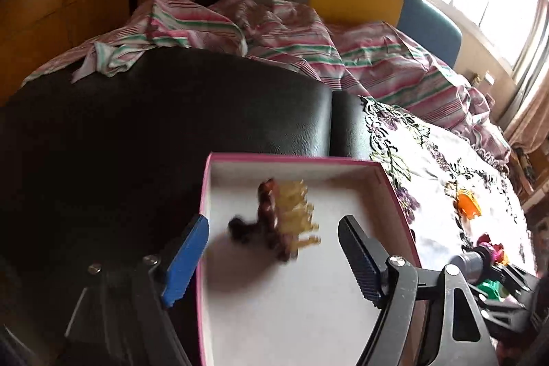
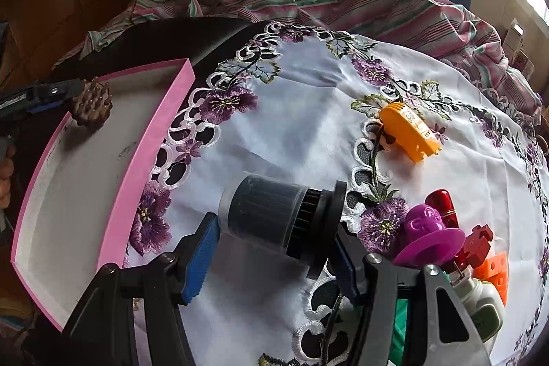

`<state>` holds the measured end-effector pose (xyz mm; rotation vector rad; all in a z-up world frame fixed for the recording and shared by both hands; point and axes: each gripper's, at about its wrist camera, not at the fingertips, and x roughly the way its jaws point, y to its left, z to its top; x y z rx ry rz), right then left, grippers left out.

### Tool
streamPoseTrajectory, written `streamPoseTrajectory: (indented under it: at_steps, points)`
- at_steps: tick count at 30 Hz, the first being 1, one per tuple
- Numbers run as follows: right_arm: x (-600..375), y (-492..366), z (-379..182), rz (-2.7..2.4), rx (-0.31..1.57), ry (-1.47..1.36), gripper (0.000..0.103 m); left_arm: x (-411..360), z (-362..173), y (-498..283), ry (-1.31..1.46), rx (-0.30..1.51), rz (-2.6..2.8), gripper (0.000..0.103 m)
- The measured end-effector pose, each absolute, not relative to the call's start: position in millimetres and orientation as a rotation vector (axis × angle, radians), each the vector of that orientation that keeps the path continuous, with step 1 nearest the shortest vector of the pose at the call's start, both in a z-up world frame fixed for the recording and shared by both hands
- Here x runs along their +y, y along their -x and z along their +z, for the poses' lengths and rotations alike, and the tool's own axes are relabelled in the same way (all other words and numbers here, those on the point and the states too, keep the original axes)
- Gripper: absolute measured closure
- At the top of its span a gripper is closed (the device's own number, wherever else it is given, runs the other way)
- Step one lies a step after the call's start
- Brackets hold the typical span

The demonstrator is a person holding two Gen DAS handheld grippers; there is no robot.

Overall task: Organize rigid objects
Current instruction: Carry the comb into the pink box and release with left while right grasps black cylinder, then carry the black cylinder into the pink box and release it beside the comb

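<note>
A pink box with a white inside sits on the black surface. In it lies a brown spiky brush-like piece, blurred, between the fingers of my left gripper. The jaws stand open and neither pad touches it. The right wrist view shows the same piece at the box's far end, beside the left gripper. My right gripper is shut on a dark ribbed cylinder with a clear cap, held over the embroidered cloth just right of the box.
On the white flowered cloth lie an orange plastic piece and, at the right, a purple toy, a red lipstick, red and orange blocks and a white bottle. Striped bedding is bunched behind.
</note>
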<state>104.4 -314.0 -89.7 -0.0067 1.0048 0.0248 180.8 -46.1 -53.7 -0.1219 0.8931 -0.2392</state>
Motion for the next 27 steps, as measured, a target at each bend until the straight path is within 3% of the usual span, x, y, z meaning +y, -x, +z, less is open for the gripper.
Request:
streamPoseTrajectory:
  at_steps: [10,27]
  points:
    - [-312.6,-104.7,-91.0,0.026,1.011,0.013,0.041,-48.0,-53.0,-90.0,0.056,0.876,-0.191,0.024]
    - [-310.3,-104.4,-91.3,0.013,1.009,0.026,0.041,-51.3,-39.4,-52.9,0.049,0.871,-0.191,0.02]
